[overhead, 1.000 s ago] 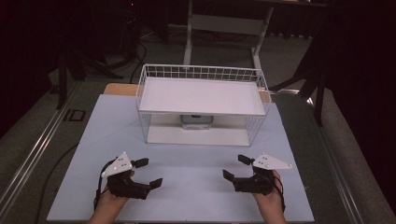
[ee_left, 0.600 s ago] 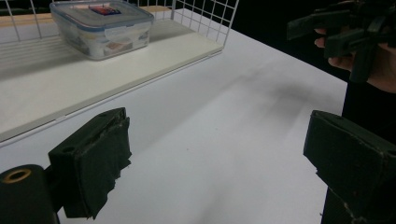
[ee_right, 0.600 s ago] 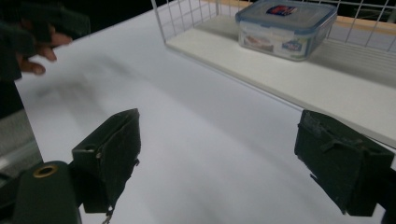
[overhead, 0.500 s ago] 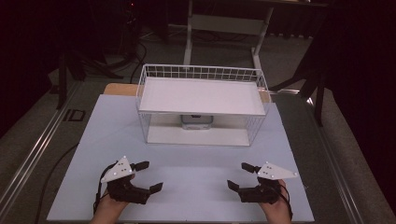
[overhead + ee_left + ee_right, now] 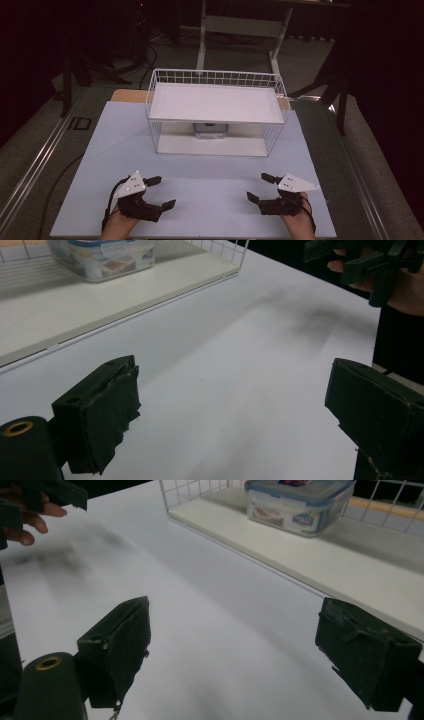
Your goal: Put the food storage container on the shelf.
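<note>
In the high view the left gripper point(image 5: 156, 191) and the right gripper point(image 5: 259, 187) rest low near the front edge of the white table point(image 5: 210, 170), well apart from each other, each with its jaws spread wide and nothing between them. Farther back stands a wire basket point(image 5: 216, 80) with a white shelf point(image 5: 215, 102) across it, and a small lidded box point(image 5: 211, 130) sits beneath that shelf on the basket's floor, near the middle and toward the back. In the left gripper view the jaws stand apart over bare table, and the box shows at the upper left as a clear plastic container with a blue-edged lid, set in from the open front of the basket; the other hand and its tool appear at the upper right. In the right gripper view the jaws are likewise apart and empty, with the box at the upper right. The step in hand looks like a reach for the box. To do it well, a gripper should probably travel forward low, slip under the shelf through the front opening without catching the wires, keep its jaws wide enough to straddle the box, and close squarely on its sides rather than on the lid's edge.
</note>
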Demonstrator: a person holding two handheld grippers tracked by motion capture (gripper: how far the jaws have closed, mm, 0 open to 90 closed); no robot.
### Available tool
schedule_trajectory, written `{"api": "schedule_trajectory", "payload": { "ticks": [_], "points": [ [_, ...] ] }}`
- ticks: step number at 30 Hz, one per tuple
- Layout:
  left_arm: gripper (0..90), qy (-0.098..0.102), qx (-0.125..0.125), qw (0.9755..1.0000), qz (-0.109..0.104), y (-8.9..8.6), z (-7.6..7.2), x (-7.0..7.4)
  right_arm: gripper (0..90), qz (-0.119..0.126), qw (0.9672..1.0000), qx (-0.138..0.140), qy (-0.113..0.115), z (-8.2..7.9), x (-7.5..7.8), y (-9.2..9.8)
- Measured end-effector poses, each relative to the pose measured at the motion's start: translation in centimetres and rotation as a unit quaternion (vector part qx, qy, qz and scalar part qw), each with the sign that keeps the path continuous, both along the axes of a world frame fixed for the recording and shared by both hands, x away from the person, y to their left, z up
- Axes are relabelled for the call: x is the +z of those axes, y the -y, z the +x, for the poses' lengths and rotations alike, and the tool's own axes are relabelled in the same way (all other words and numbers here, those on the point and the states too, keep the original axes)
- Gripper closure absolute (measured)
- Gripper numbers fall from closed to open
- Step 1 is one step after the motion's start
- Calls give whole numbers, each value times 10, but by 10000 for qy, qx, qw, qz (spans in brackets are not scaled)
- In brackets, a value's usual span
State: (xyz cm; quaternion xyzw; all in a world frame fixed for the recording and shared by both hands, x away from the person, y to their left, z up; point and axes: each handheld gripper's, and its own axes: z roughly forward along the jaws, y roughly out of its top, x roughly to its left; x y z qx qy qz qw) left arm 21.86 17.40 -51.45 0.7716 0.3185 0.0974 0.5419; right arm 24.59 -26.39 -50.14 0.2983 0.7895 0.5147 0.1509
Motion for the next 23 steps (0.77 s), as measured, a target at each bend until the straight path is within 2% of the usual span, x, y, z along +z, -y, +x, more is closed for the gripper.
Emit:
{"api": "schedule_trajectory", "payload": {
  "ticks": [2, 3, 5, 8, 14, 17, 19, 23],
  "points": [
    [82, 15, 18, 10000, 6, 0, 0, 0, 144, 8, 10000, 7, -15, 0, 0, 0],
    [82, 158, 97, 9998, 54, 0, 0, 0, 144, 6, 10000, 4, -17, 1, 0, 0],
    [82, 278, 136, 9995, 31, 1, 0, 1, 145, 68, 9999, 16, 73, 2, 2, 2],
    [82, 255, 70, 9996, -83, 0, 0, 1, 145, 30, 9998, 84, 155, 4, 1, 3],
    [82, 165, -74, 9997, -184, 1, 1, -1, 145, -24, 9997, 246, 15, 7, -8, -2],
    [82, 161, -79, 9997, -190, 1, 1, -1, 144, 3, 9995, 301, -57, 8, -9, -5],
    [82, 167, -35, 9998, -107, 1, 2, -2, 144, 1, 9994, 325, -76, 9, -10, -6],
    [82, 151, 18, 9999, -67, 0, 3, -4, 144, -34, 9995, 316, -60, 9, -11, -8]
  ]
}}
